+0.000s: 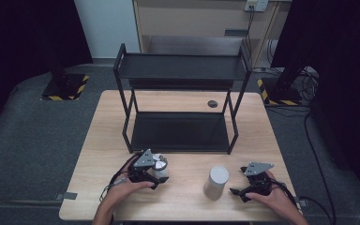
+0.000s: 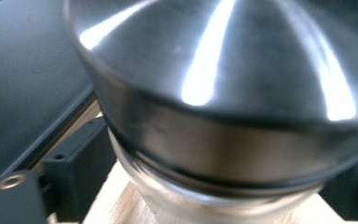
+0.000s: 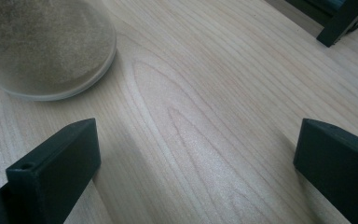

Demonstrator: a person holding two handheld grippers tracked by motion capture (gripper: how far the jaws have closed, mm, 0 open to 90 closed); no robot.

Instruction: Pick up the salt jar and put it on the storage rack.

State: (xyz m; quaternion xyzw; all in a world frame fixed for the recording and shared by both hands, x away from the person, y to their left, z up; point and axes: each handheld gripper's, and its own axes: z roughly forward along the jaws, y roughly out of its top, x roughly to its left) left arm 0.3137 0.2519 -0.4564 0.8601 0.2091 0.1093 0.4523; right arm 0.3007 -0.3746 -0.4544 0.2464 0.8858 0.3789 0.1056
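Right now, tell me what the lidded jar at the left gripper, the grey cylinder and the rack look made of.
Jar: polished metal lid, going by the bright streaked reflections; the body below looks like clear glass or plastic. Grey cylinder: matte, speckled, fabric-like side with a pale base rim; material uncertain. Rack: likely black painted metal, with thin straight bars and flat matte shelves.

The room is dim at the edges; the table point(image 1: 187, 197) is evenly lit. Glare streaks cross the blurred metal lid point(image 2: 223, 79).
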